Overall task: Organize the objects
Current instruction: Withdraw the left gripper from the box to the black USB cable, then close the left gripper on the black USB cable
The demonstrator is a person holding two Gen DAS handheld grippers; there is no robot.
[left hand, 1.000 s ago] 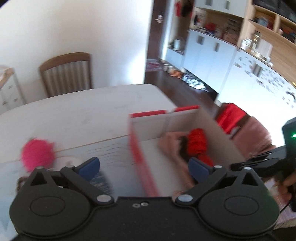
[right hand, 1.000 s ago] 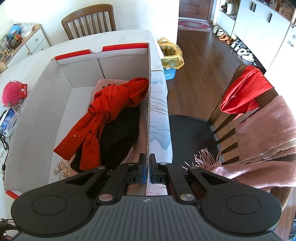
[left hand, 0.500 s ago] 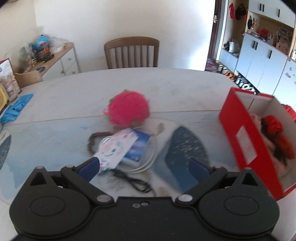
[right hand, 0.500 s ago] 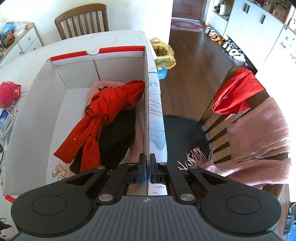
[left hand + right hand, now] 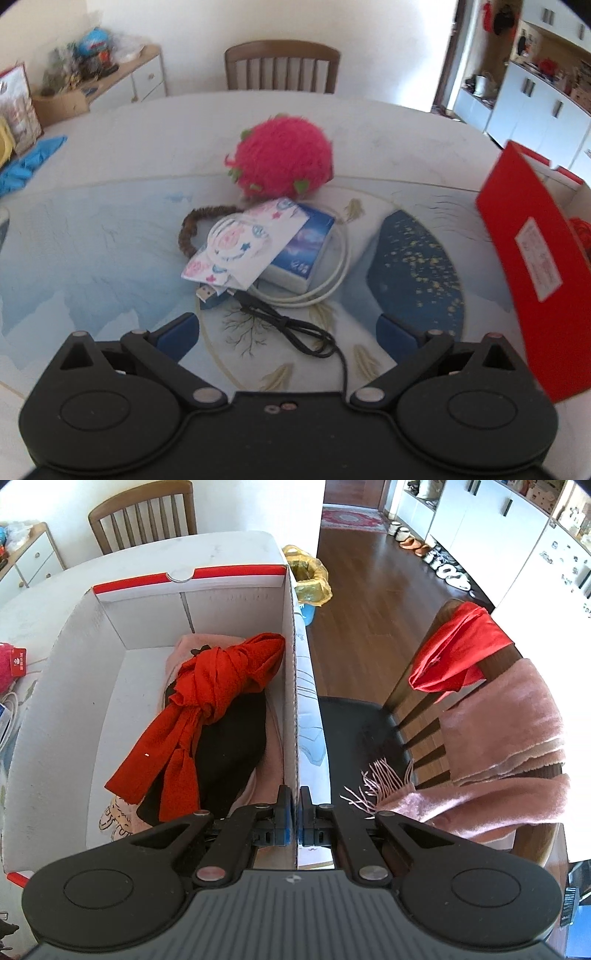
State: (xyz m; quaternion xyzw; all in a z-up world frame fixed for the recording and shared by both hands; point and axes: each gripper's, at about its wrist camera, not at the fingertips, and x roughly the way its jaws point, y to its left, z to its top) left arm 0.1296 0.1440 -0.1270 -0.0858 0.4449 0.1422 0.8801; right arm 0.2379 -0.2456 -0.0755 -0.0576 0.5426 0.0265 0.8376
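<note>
Picking is the step: my left gripper (image 5: pixel 288 332) hangs spread above the black cable (image 5: pixel 295 332) mid-table. Right gripper (image 5: pixel 294 821) pinches the box wall (image 5: pixel 290 701); next I judge a lower, centred close.

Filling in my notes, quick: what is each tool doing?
Left tool: open, empty.
Right tool: shut on the box wall.

Fuzzy plush toy (image 5: pixel 282 155), cardboard box (image 5: pixel 236 609)

We've got open table (image 5: pixel 110 240) at nine o'clock of the pile; the black cable (image 5: pixel 295 328) lies across our near approach. At three o'clock the red box (image 5: pixel 535 258) walls us off. Inside it, bare floor (image 5: pixel 125 701) left of the scarves (image 5: pixel 221 701).
</note>
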